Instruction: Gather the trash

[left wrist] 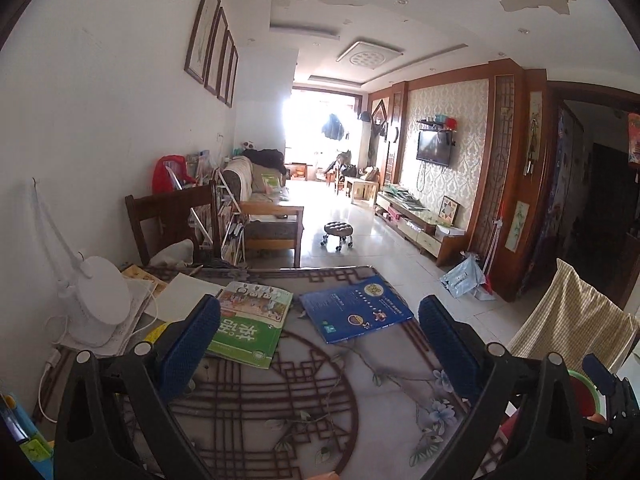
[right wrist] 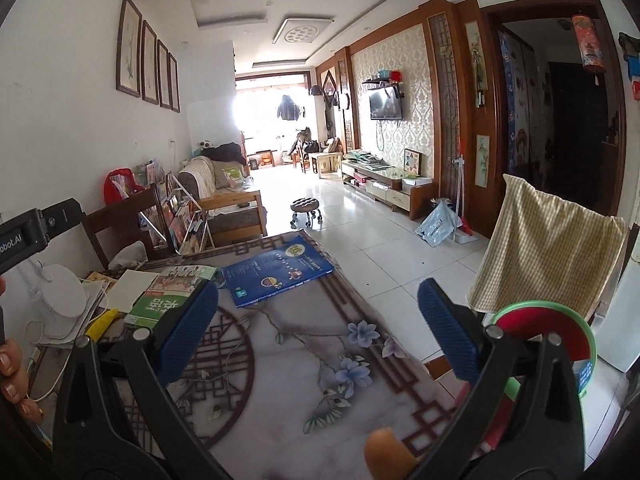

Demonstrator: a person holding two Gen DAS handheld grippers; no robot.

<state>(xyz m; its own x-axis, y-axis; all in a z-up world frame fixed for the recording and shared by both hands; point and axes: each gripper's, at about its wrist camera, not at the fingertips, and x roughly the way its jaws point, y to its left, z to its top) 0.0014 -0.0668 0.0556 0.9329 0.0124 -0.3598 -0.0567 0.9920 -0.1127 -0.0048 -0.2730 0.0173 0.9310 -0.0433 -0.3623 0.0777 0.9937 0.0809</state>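
Left wrist view: left gripper (left wrist: 320, 308) is spread wide with nothing between its blue, ribbed pads. It hangs over the table (left wrist: 280, 400).

Right wrist view: right gripper (right wrist: 318, 292) is equally wide apart and empty, over the table's right half.

Trash: no item is clearly identifiable.
- A yellow scrap (right wrist: 102, 322), small, flat and crumpled-looking, lies at the table's left edge, between the lamp (right wrist: 60, 304) and the green book (right wrist: 168, 300).
- An orange lump (right wrist: 390, 456) sits at the bottom of the right view. It is rounded and blurred, and I cannot tell what it is.

Bin (right wrist: 576, 320): round, with a green plastic rim and a red inside. It stands off the table's right side, just behind the right gripper's right finger.

Materials:
- The tabletop is smooth and glossy, printed with brown lattice and pale blue flowers.
- The green book and a blue book (right wrist: 280, 276) lie flat, their covers shiny.
- The lamp is white plastic with a round base.
- A checked cloth (right wrist: 548, 248), soft and yellowish, drapes over a chair beyond the bin.
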